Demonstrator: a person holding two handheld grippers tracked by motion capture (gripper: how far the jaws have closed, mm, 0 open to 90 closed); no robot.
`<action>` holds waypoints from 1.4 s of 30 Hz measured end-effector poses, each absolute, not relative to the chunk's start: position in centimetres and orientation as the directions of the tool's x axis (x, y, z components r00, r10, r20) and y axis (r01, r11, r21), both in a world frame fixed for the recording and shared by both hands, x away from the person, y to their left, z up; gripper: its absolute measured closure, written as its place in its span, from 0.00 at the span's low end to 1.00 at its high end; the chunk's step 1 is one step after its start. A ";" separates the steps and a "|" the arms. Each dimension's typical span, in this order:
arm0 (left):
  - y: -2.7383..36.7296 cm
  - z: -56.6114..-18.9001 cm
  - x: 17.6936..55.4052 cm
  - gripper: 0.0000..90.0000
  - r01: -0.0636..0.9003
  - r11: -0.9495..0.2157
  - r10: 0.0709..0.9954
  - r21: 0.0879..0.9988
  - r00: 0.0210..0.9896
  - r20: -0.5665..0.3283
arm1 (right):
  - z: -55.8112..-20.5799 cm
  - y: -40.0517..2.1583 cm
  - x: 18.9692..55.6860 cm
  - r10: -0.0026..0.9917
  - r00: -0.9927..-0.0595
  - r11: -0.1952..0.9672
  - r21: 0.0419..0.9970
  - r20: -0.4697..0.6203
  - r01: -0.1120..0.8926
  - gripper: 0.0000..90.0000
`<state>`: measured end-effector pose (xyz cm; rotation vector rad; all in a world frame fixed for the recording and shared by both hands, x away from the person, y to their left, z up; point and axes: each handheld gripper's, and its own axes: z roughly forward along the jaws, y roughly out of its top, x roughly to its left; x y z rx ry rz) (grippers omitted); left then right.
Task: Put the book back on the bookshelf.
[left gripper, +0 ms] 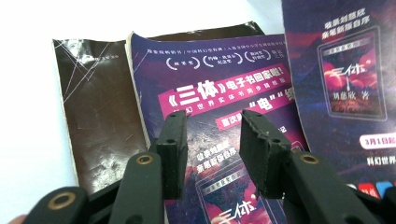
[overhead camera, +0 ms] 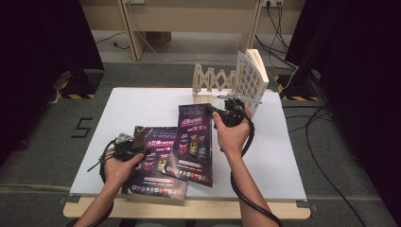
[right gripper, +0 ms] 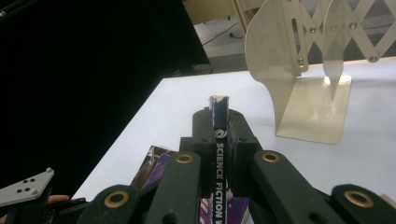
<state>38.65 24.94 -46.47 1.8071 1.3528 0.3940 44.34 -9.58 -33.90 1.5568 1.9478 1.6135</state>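
A: Reference point is the rack (overhead camera: 213, 81), the expanding bookend at the table's (overhead camera: 283, 156) far edge. Where is the book in hand?

B: The lifted book (overhead camera: 195, 142) hangs tilted just short of the rack, on the near side. The right gripper (overhead camera: 226, 112) clamps its top edge; in the right gripper view the jaws are closed on the spine (right gripper: 219, 140), lettering upright between the pads. Likely held by the spine so it can go in standing.

A: And the left gripper (overhead camera: 126, 146)?

B: Well nearer the person than the rack, over the flat book (overhead camera: 158, 163). Jaws apart, gripping nothing; probably steadying or waiting.

A: What does each view add?

B: The left gripper view shows the flat book's cover print (left gripper: 210, 93) and a brown book (left gripper: 100, 130) beneath it. The high view shows one book (overhead camera: 250, 80) already leaning at the rack's right end
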 end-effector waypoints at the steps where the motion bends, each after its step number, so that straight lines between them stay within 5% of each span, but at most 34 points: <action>1: 24.9 -46.5 38.7 0.68 0.644 -0.082 0.902 0.761 0.373 -0.218 | -33.8 -9.7 44.3 0.777 -0.441 -0.132 0.801 0.450 0.584 0.94; 42: 24.9 -46.5 38.7 0.67 0.644 -0.085 0.901 0.760 0.376 -0.218 | -31.1 -11.9 43.7 0.809 -0.422 -0.179 0.855 0.410 0.487 0.94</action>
